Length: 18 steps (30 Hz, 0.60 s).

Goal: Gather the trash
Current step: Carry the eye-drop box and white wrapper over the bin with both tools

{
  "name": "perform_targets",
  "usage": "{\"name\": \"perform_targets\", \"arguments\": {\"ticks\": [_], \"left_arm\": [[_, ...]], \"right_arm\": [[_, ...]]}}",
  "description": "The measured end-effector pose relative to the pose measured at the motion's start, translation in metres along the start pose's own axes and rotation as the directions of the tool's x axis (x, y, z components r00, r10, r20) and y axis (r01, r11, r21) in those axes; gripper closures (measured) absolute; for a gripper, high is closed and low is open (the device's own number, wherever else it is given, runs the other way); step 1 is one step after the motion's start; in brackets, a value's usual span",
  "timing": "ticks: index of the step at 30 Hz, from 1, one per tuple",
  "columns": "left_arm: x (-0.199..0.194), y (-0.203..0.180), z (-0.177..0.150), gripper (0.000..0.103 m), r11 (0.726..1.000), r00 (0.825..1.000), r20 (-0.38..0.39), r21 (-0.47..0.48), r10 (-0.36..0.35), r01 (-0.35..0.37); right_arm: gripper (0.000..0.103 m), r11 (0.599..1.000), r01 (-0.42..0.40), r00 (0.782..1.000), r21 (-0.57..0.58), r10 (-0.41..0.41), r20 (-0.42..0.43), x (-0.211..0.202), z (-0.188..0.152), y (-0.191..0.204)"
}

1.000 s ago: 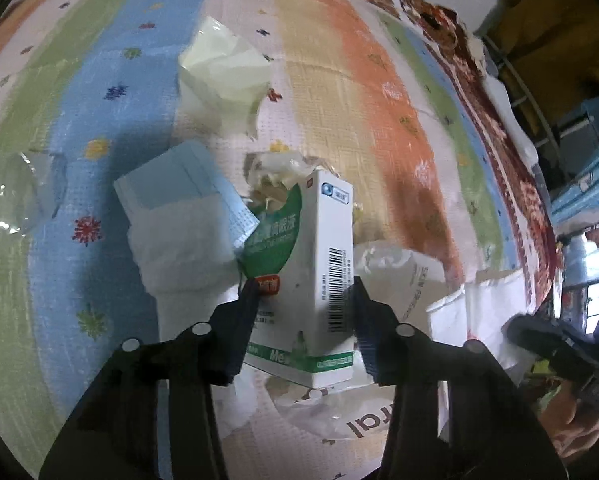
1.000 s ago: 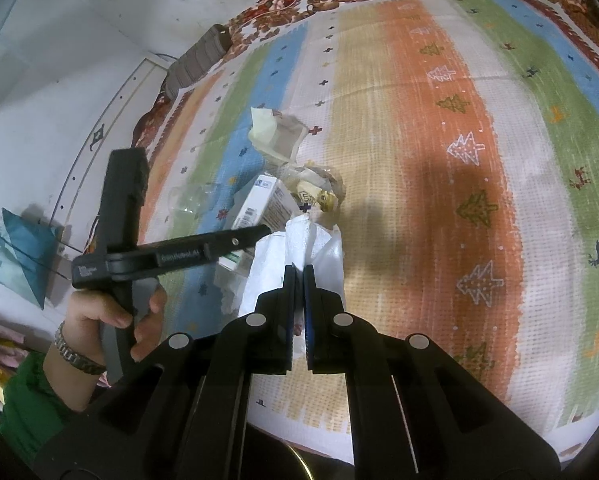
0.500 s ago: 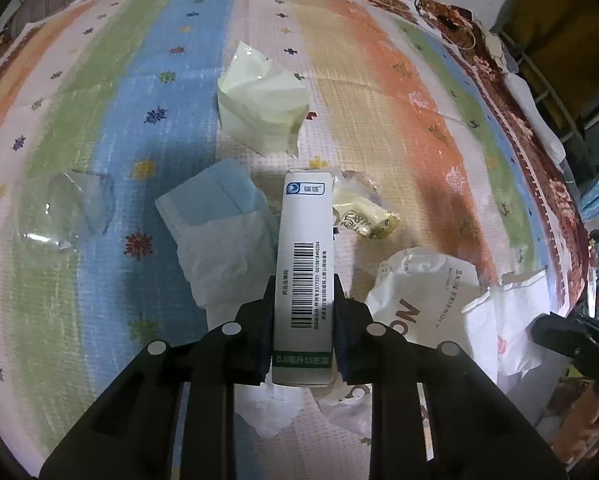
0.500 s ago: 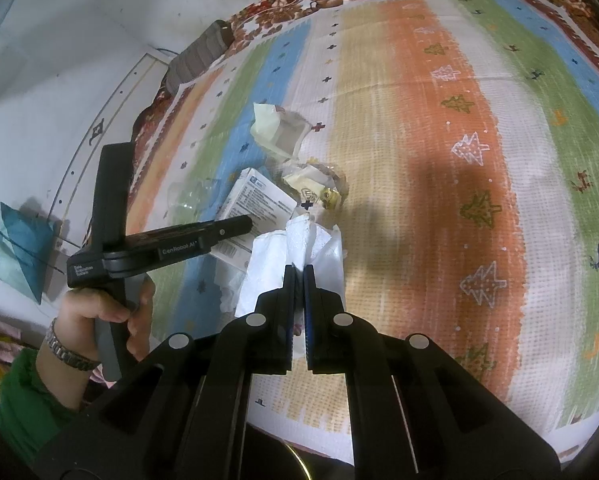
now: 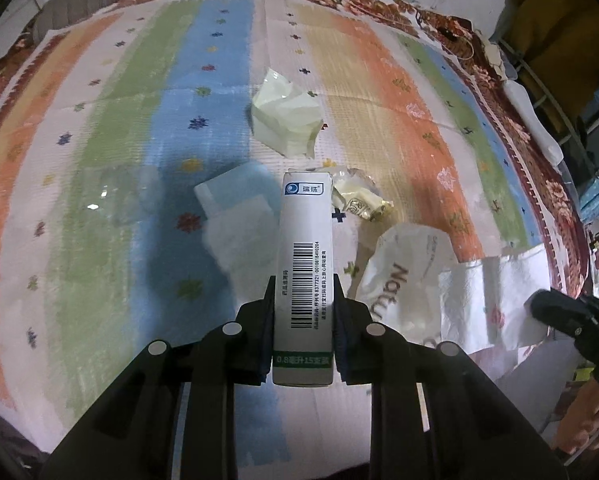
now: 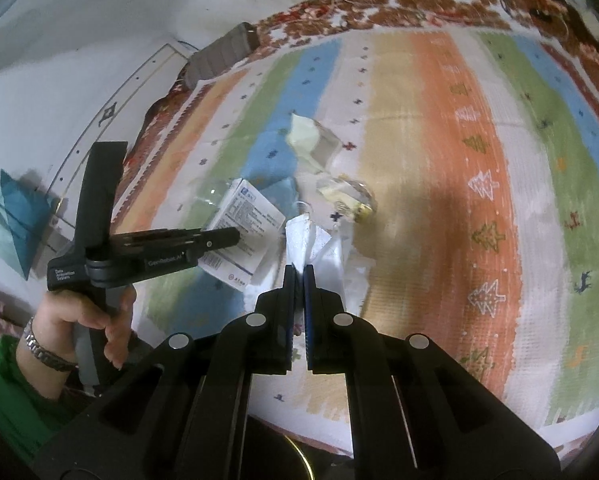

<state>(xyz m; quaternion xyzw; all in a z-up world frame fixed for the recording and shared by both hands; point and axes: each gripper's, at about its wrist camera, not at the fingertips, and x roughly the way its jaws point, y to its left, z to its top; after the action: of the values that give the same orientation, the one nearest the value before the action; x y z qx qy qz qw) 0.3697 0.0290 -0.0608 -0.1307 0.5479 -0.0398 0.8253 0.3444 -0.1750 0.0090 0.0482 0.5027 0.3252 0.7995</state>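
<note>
My left gripper (image 5: 304, 286) is shut on a white medicine box (image 5: 304, 264), pads pressing its narrow sides, barcode face up, lifted above the striped cloth (image 5: 99, 160). In the right wrist view that box (image 6: 243, 232) sticks out past the left gripper (image 6: 219, 240), which a hand (image 6: 87, 312) holds. My right gripper (image 6: 298, 276) is shut on the edge of a white crumpled wrapper (image 6: 319, 248). The left wrist view shows the wrapper (image 5: 403, 280) hanging from the right gripper (image 5: 555, 312). Pale green paper (image 5: 287, 120), a yellow candy wrapper (image 5: 359, 204), a blue-white pad (image 5: 235, 204) and clear plastic (image 5: 119, 196) lie on the cloth.
The cloth covers a bed whose near edge runs along the bottom of both views. A grey roll (image 5: 83, 4) lies at the far left corner. Metal shelving (image 5: 539, 64) stands to the right. A yellow rim (image 6: 299, 456) shows below the bed edge.
The left jaws closed onto the medicine box, which turned barcode face up and rose off the cloth. The right gripper rose too, drawing the white wrapper up with it.
</note>
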Motion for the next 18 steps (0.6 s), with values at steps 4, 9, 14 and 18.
{"name": "perform_targets", "arguments": {"ticks": [4, 9, 14, 18], "left_arm": [[-0.024, 0.004, -0.012, 0.08, 1.0, 1.0, 0.026, -0.014, -0.008, 0.009], [-0.054, 0.003, -0.028, 0.08, 0.999, 0.997, 0.068, -0.021, -0.03, 0.032], [-0.08, 0.005, -0.048, 0.08, 0.999, 0.994, 0.104, -0.021, -0.044, 0.047], [-0.102, 0.008, -0.066, 0.08, 0.996, 0.988, 0.135, -0.042, -0.074, 0.08]], "right_arm": [[0.1, 0.999, 0.02, 1.0, -0.043, -0.019, 0.013, -0.01, -0.005, 0.02], [0.1, 0.995, 0.051, 0.998, -0.091, -0.049, 0.028, -0.021, -0.016, 0.042], [0.1, 0.991, 0.091, 0.994, -0.1, -0.085, 0.062, -0.037, -0.029, 0.059], [0.1, 0.989, 0.105, 0.992, -0.103, -0.097, 0.087, -0.05, -0.039, 0.067]]}}
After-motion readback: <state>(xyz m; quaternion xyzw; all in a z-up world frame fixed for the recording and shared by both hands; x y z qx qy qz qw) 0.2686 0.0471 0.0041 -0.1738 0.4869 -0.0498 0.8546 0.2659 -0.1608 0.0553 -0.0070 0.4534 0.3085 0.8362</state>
